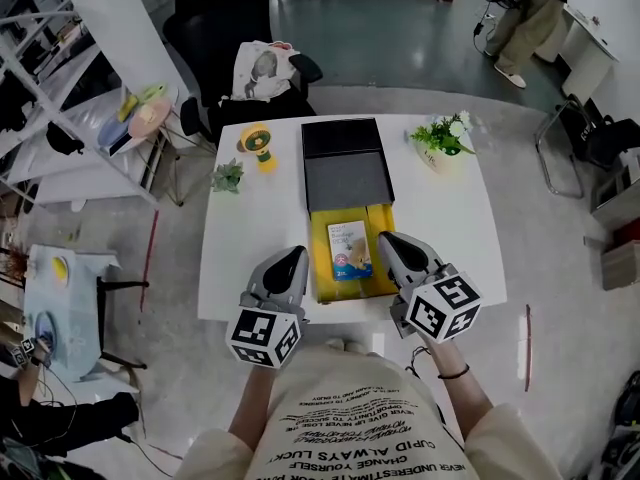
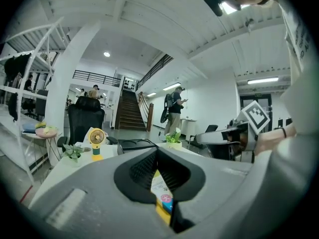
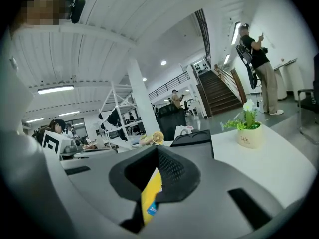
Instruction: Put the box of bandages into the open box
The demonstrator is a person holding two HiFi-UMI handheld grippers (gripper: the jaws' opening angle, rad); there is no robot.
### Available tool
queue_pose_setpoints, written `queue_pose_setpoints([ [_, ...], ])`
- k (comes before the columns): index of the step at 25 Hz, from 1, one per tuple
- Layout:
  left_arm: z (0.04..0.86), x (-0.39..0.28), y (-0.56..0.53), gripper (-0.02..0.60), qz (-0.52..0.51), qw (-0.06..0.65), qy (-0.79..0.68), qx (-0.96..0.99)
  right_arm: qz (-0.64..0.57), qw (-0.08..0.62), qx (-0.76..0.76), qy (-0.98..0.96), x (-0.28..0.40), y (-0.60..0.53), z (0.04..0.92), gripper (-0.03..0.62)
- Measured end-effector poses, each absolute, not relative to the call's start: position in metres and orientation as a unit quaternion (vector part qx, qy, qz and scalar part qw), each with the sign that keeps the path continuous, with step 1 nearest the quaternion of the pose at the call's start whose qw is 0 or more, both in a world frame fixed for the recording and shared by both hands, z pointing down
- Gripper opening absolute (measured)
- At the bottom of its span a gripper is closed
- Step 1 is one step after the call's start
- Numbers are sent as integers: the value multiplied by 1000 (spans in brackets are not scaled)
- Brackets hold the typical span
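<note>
The box of bandages, white and blue, lies flat inside the open box, whose tray is yellow and whose black lid is folded back behind it. My left gripper is shut and empty, just left of the tray at the table's front edge. My right gripper is shut and empty too, at the tray's right rim. In the left gripper view, the bandage box shows below the closed jaws of the left gripper. In the right gripper view, the yellow tray shows under the closed right gripper.
On the white table stand a yellow desk fan, a small green plant and a potted plant. A black chair with a bag on it stands behind the table. A person stands far back right.
</note>
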State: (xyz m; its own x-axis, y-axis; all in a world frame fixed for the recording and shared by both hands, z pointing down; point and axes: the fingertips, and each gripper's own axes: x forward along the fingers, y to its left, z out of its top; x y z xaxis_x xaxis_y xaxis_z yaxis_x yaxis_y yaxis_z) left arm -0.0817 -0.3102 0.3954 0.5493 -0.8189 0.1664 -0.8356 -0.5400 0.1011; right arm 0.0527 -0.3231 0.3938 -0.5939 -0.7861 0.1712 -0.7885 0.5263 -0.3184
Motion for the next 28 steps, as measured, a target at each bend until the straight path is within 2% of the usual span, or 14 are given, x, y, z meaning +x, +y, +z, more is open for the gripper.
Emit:
queue_pose_setpoints([
  [10, 371, -96, -306, 21, 24, 63, -496, 866, 153, -45, 462, -872, 72, -314, 362, 4],
  [28, 380, -118, -301, 21, 36, 66, -528, 846, 143, -50, 508, -848, 95, -317, 363, 3],
])
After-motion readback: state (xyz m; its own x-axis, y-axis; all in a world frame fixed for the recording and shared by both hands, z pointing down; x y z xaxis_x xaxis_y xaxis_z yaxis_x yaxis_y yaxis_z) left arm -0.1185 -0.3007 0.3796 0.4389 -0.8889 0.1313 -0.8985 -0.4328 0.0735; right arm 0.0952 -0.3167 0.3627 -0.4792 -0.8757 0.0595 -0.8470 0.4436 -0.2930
